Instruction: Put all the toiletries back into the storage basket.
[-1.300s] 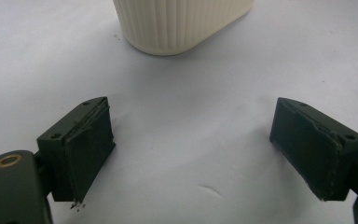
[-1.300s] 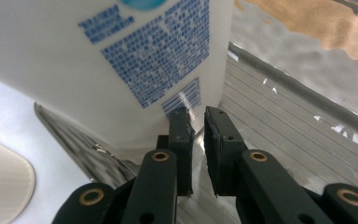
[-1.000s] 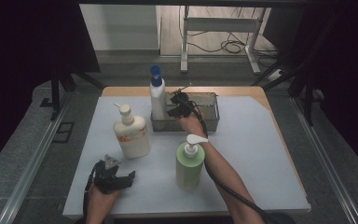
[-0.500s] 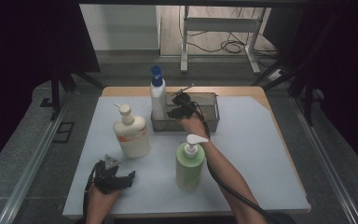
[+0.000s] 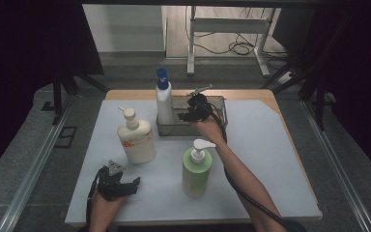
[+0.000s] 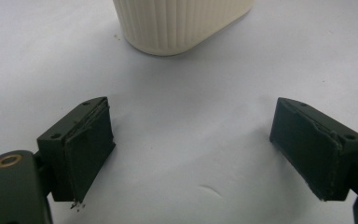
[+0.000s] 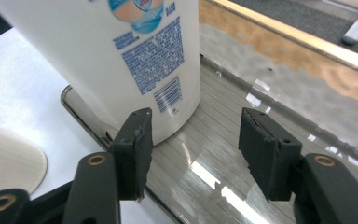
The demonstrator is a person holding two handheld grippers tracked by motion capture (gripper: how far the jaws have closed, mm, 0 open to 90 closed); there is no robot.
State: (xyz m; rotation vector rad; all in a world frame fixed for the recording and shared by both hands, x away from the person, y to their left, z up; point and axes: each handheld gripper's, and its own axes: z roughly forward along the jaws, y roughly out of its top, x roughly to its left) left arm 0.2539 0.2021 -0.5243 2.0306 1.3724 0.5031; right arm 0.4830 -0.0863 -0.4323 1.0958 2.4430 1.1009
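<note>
A tall white bottle with a blue cap stands upright in the left end of a clear tray at the back of the white mat. My right gripper hovers over the tray just right of that bottle. Its jaws have just been opening and nothing is between them. A cream pump bottle stands at left and a green pump bottle in front. Open and empty, my left gripper rests on the mat below the cream bottle.
The white mat covers most of a wooden table whose edge shows behind the tray. The right gripper's cable runs along the forearm. Dark curtains and metal rails flank the table.
The right gripper has drawn slightly up and to the right, away from the white bottle, and its jaws stand wider. The left gripper and the bottles have not moved.
</note>
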